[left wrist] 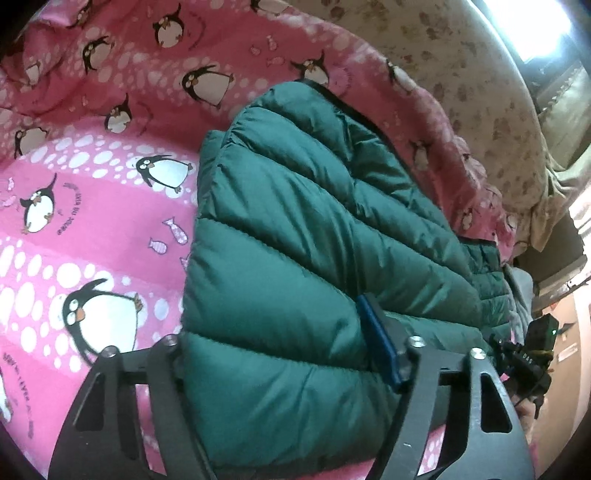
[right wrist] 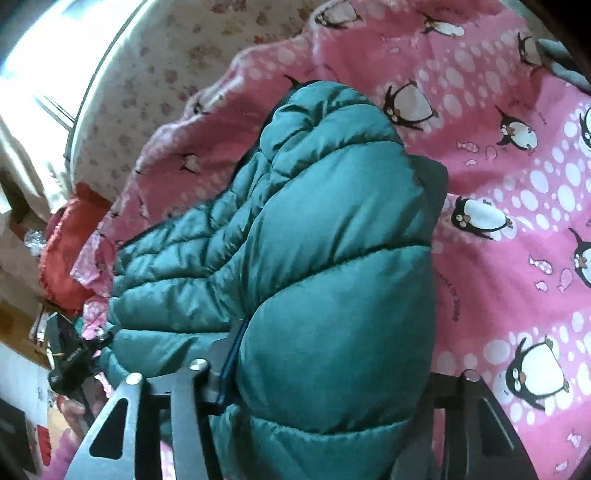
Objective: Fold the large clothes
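Bed surface: pink penguin-print sheet [left wrist: 92,229], wrinkled. Left gripper [left wrist: 280,354] has its jaws spread wide around a thick fold of the green puffer jacket [left wrist: 295,229], clamping it. Right gripper [right wrist: 321,373] likewise grips a bulky fold of the jacket. Beyond: beige floral bedding [left wrist: 461,74], bright window [left wrist: 546,26].

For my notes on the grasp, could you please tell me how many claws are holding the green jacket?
2: the left claw grips the jacket at its near edge; the right claw grips the other end.

"DAS" on black device [left wrist: 529,360], sheet lettering illegible
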Motion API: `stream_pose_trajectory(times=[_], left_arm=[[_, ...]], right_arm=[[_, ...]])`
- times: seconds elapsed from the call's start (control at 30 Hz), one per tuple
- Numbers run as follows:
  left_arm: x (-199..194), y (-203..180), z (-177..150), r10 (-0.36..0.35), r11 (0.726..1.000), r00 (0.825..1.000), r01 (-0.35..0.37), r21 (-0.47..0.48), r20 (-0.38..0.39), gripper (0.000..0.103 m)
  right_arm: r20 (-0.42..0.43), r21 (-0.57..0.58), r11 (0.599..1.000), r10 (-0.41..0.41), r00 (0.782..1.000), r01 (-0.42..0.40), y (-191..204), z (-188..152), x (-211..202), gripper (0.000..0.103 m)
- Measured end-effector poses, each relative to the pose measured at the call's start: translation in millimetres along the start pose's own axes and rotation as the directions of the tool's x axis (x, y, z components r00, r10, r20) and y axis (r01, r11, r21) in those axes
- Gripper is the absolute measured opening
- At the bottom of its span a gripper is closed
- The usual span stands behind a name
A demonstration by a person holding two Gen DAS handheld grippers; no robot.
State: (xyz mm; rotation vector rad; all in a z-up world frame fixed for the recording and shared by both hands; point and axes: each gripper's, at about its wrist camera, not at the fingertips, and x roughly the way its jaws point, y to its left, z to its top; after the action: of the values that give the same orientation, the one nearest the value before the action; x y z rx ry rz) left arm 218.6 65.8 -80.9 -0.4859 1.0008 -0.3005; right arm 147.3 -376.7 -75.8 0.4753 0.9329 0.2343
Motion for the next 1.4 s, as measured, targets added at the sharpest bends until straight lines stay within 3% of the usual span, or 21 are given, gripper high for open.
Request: stream_pose_trajectory(times=[0.2, 0.43, 0.7, 0.83, 1.0, 1.2, 1.4], left_arm=[[-28.2, 0.7, -7.0, -0.047, 0.999, 0.999, 0.046, -0.022, -0.005, 0.059], [-70.8, -5.4, -39.1, -0.069, 0.997, 0.997, 0.070, 0.026, -0.031, 0.058], [-108.0, -5.4, -91.8, -0.056, 0.995, 0.995, 0.063, 0.083, -0.079, 0.058], [-107.6, 1.1, -104.0, -0.031, 0.996, 0.997, 0.037, 0.082, -0.070, 0.058], [-97.7, 4.6, -113.7, 0.036, 0.998, 0.999, -0.034, 0.044, -0.036, 0.070], [-116.7, -11.5, -129.7, 0.187, 0.978, 0.982, -0.188, 0.089, 0.020, 0.074], [-144.7, -33.9, -145.2, 0.283, 0.948, 0.953, -0.295, 0.123, 0.103, 0.074]], right_arm=[[0.006, -0.001, 0.999, 0.042, 0.999, -0.042, 7.6, -10.0, -19.2, 0.047], [-0.035, 0.014, 0.996, 0.094, 0.995, -0.093, 14.4, -34.3, -46.0, 0.046], [-0.091, 0.030, 0.992, 0.122, 0.988, -0.119, 19.8, -78.1, -81.3, 0.046], [-0.103, 0.060, 0.992, 0.120, 0.987, -0.114, 16.5, -92.1, -84.7, 0.047], [-0.093, 0.151, 0.988, 0.020, 0.995, -0.006, -5.9, -98.1, -60.6, 0.074], [-0.026, 0.099, 0.992, -0.076, 0.997, 0.078, 7.7, -106.5, -77.3, 0.076], [0.053, 0.001, 0.974, -0.225, 0.973, 0.225, 28.7, -114.7, -119.0, 0.076]])
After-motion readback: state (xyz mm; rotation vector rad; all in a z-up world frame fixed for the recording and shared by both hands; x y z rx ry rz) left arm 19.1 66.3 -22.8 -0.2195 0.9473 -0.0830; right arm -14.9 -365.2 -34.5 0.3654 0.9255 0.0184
